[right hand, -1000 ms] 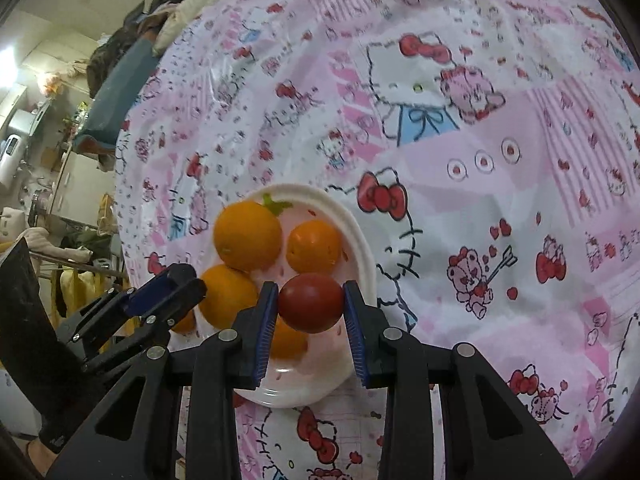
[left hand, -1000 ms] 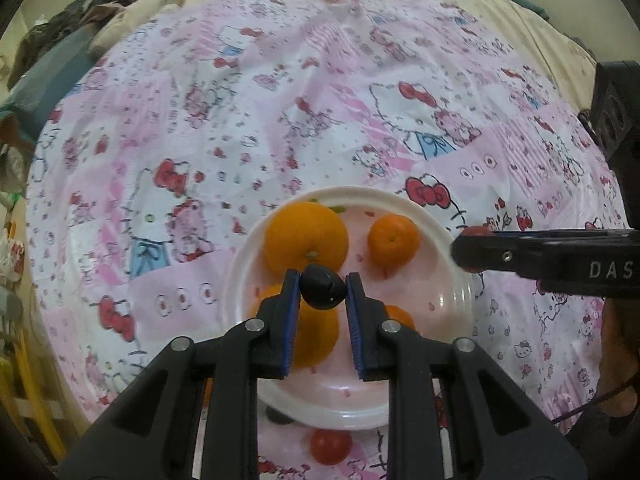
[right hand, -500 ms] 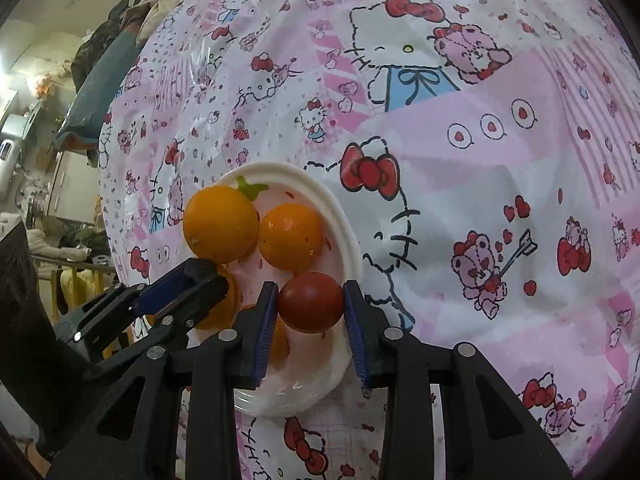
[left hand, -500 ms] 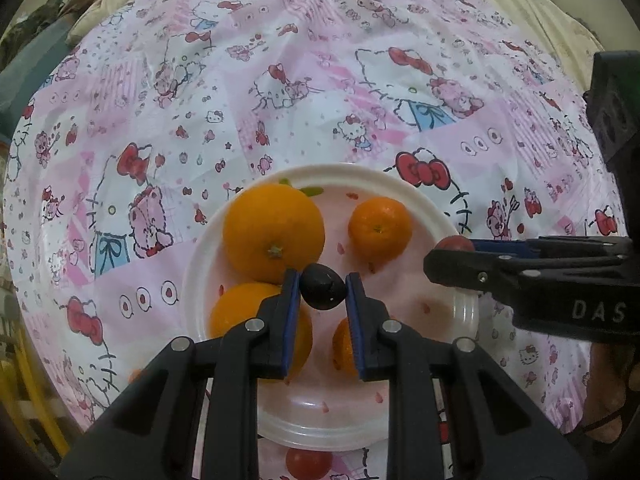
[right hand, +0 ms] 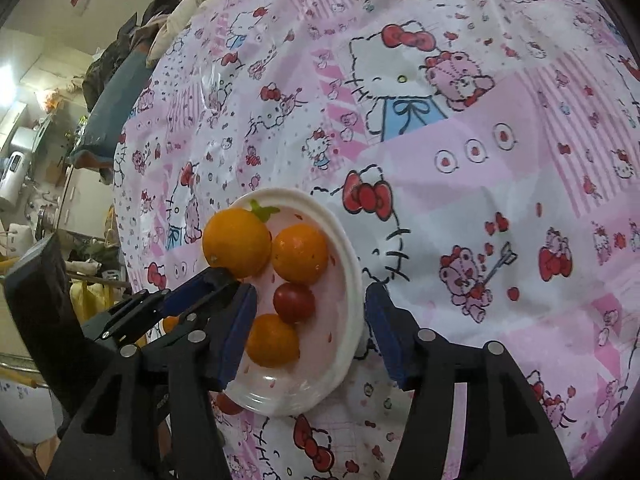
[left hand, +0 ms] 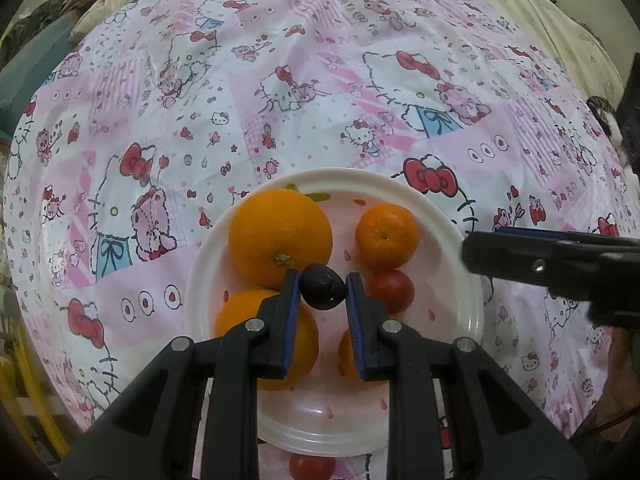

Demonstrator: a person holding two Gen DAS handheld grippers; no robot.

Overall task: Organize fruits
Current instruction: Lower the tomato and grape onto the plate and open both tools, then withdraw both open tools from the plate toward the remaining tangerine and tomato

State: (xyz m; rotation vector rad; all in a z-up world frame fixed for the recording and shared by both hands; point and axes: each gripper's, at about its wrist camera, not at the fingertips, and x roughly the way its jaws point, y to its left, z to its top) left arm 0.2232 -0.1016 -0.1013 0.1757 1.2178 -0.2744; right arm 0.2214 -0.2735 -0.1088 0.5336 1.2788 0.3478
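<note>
Over the white plate (left hand: 472, 280), the left hand-held gripper (left hand: 323, 288) is clamped on a small dark fruit (left hand: 323, 287). The right hand-held gripper (right hand: 310, 312) has its fingers spread apart above the plate, where a red tomato (right hand: 294, 302) lies among four oranges (right hand: 236, 242).

Left gripper (left hand: 323, 290) jaws clamp dark fruit (left hand: 323, 293) above plate (left hand: 460, 240) of oranges, red tomato (left hand: 390, 291).
</note>
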